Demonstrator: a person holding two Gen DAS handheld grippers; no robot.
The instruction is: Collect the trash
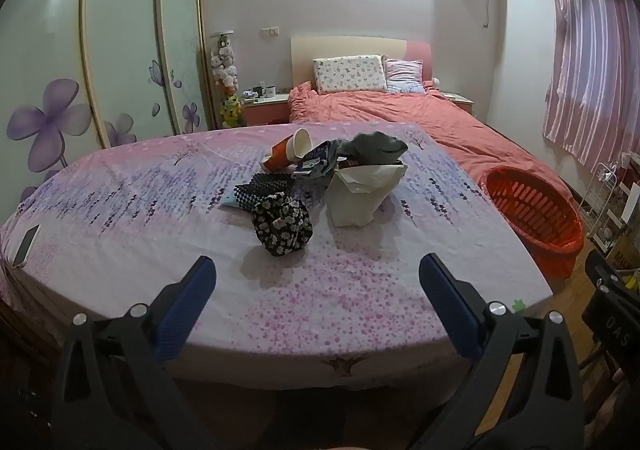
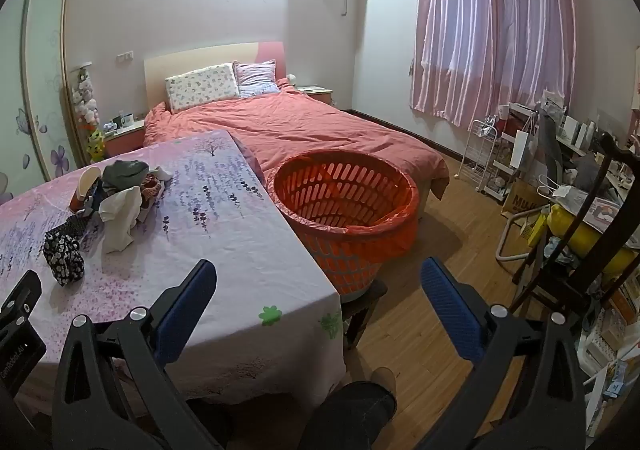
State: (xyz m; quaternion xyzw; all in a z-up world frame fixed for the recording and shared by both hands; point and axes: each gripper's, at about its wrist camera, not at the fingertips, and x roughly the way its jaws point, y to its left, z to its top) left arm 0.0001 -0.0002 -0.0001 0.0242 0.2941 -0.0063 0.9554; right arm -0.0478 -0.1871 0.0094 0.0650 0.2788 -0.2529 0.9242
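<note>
left gripper [image 1: 318,282]: jaws spread wide, nothing between them; you hold it low over the near table edge, aimed at the pile, so it reads as a pre-reach pose.
right gripper [image 2: 319,284]: also wide apart and empty; you have it off the table's corner, looking at the basket, probably ready for the drop side.
trash pile [image 1: 320,174]: mid-table, well apart from both grippers; everything bunched together, pieces touching or overlapping.
paper cup [image 1: 290,150]: tipped on its side, orange wall, white inside, stiff cone shape; likely easy to pinch at the rim.
white paper bag [image 1: 360,194]: crumpled, standing, mouth open, thin creasy paper.
floral bundle [image 1: 282,226]: black with white flowers, soft and lumpy, nearest to you.
grey cloth [image 1: 376,146]: limp, draped at the back of the pile.
basket [image 2: 344,210]: orange slatted plastic, round, orange liner over the rim, just beside the table's right edge; handy for short carries.
tablecloth [image 1: 120,186]: pink-lavender print, smooth.
phone [image 1: 26,245]: flat, far left edge; not trash, I'd guess.
</note>
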